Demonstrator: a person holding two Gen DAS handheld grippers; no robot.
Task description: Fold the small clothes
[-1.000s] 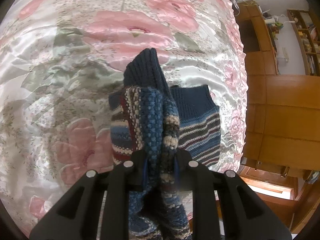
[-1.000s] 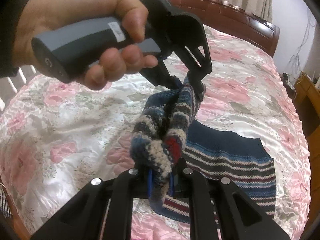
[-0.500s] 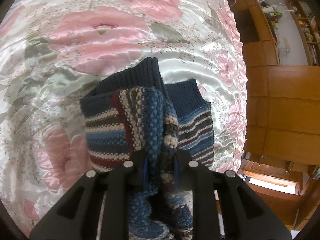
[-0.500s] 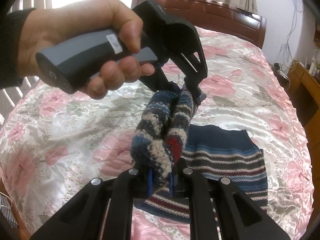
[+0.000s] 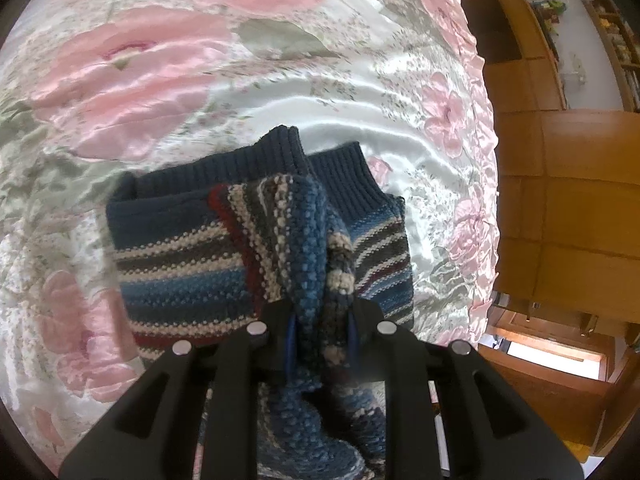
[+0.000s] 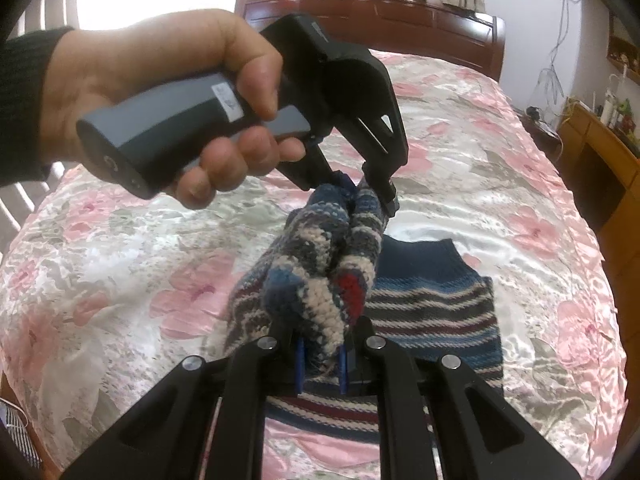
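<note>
Both grippers, left point(image 5: 322, 332) and right point(image 6: 320, 364), stay clamped on striped knit sweater point(image 5: 180, 276), upper layer now lowered over bottom half, fold nearly closed.

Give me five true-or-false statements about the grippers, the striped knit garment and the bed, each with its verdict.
1. Both grippers are shut on the striped knit garment. True: the left gripper and the right gripper each pinch a bunched fold.
2. The garment lies fully flat. False: part rests on the floral bedspread, part is lifted between the grippers.
3. A bare hand holds the left gripper's grey handle. True.
4. The bedspread is plain white. False: it is satin with pink flowers.
5. The headboard is white metal. False: it is dark reddish wood.
</note>
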